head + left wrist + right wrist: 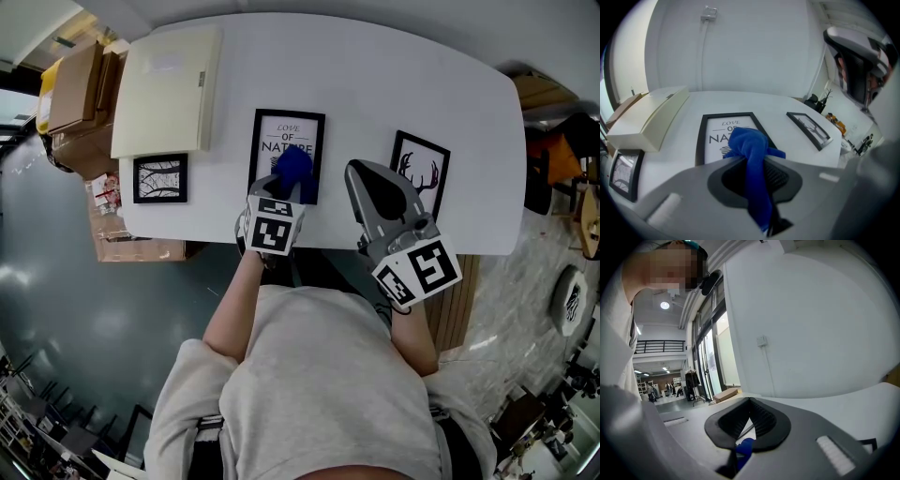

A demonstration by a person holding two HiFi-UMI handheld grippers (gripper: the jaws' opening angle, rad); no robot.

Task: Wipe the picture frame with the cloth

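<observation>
Left tool (pixel 752 161) pinches the soft, limp cloth (pixel 749 140), bunched at its tip over the frame (pixel 715 140) (fragile glass, we judge: press lightly); right tool (pixel 749 401) closed on nothing.

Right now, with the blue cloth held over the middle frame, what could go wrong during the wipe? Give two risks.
1. The middle frame lies loose on the table. The right tongs hang beside it, not on it, so a wipe may well slide it.
2. The left tongs pinch the blue cloth into a small wad, so their hard tips could rub the frame's face.
</observation>
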